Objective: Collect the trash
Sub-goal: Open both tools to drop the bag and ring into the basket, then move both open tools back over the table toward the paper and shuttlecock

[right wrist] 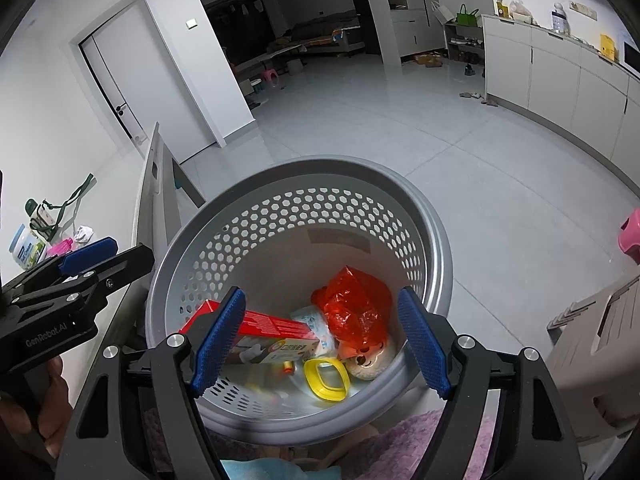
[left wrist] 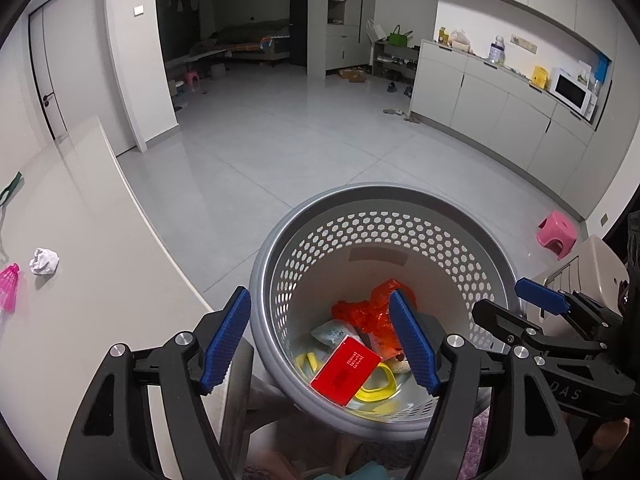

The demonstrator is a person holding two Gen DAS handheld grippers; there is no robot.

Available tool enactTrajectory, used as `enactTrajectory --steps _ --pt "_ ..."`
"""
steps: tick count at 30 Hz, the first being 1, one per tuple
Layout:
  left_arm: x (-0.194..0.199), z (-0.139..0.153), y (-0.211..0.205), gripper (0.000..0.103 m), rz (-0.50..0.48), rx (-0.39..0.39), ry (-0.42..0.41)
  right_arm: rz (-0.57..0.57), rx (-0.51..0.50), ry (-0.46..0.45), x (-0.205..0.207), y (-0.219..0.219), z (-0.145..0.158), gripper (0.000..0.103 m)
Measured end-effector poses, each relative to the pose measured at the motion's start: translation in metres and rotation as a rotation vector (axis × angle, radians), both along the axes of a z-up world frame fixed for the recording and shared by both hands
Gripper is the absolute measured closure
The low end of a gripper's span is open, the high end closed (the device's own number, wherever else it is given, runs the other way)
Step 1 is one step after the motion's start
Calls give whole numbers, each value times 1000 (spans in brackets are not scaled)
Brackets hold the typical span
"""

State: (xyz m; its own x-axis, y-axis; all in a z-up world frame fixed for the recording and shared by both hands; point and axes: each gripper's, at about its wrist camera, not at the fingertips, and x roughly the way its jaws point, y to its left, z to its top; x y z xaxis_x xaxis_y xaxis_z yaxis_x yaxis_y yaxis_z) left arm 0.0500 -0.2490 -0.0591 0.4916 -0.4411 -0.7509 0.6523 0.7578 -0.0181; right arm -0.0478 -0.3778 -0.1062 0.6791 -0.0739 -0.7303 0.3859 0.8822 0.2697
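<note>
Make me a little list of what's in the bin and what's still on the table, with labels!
bin: grey basket with holes, on the floor by the table
in the bin: red box, orange bag, yellow ring, small plush toy, pale packet
on the table: crumpled paper, pink thing
left gripper: open, empty, over the bin
right gripper: open, empty, over the bin
left to do: crumpled paper not yet in the bin

Grey perforated basket, red box
</note>
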Motion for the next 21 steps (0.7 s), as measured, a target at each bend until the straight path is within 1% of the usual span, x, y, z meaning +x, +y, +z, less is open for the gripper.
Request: enactTrajectory --steps 7,9,13,15,21 --pt "2 7 15 25 34 -12 -20 19 -7 0 4 8 1 28" --pt "3 9 20 21 47 -17 -25 28 -9 -3 6 12 2 28" --pt "6 13 35 18 78 -24 -40 50 -16 -8 13 22 5 28" --pt "9 16 46 15 104 -29 -52 65 -21 -10 18 28 9 28" --pt "20 23 82 14 174 -34 -76 129 -31 -19 41 51 14 28"
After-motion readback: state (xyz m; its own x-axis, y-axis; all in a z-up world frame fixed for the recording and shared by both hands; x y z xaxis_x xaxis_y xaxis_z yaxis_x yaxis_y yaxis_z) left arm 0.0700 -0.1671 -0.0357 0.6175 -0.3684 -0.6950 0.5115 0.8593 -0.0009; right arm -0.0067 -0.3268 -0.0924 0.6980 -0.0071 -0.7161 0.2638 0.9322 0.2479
